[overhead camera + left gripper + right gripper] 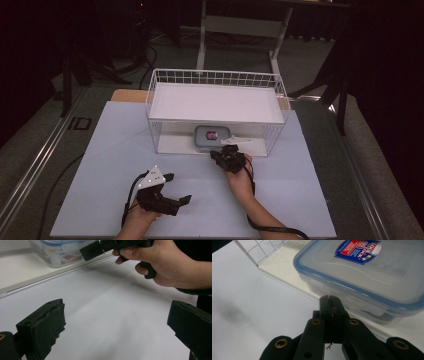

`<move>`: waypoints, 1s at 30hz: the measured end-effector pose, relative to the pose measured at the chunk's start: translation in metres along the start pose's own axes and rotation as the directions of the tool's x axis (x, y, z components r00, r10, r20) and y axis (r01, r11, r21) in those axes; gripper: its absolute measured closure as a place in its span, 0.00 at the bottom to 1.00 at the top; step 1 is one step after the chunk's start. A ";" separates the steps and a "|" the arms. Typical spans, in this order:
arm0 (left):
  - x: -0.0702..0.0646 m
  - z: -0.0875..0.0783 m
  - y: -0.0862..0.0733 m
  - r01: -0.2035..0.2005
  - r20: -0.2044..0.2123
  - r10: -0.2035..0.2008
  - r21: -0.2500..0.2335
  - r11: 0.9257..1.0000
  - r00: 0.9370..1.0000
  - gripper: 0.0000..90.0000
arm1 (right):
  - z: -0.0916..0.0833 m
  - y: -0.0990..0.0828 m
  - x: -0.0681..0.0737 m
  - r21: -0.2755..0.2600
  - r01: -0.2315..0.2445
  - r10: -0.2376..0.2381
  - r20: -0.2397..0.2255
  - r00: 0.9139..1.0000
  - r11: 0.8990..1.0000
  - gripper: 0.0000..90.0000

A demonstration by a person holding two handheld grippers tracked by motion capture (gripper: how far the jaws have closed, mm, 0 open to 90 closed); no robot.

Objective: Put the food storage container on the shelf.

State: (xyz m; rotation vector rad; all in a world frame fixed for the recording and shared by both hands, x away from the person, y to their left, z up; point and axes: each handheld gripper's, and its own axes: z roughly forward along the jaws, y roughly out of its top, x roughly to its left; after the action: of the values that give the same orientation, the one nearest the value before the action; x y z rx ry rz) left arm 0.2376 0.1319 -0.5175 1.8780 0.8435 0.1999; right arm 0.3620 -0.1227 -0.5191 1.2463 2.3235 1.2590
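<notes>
Before the plastic box (367,277), the right claw (331,305) points forward, pressed together, empty.

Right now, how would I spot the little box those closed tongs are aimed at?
Find the white wire basket on the table. Under its white shelf, on the bottom level, sits a clear plastic box, just beyond the right tongs. Its blue-rimmed lid with a red and blue label sets it apart.
</notes>
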 end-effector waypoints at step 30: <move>0.003 -0.007 0.000 0.007 -0.012 -0.007 -0.038 0.999 1.000 0.03 | 0.031 0.026 -0.018 -0.036 -0.043 0.045 0.047 0.998 0.998 1.00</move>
State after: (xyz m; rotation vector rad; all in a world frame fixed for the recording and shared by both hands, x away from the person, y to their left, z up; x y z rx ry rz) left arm 0.2361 0.1392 -0.5152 1.8396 0.8492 0.2221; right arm 0.4053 -0.1109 -0.5213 1.3085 2.2432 1.2631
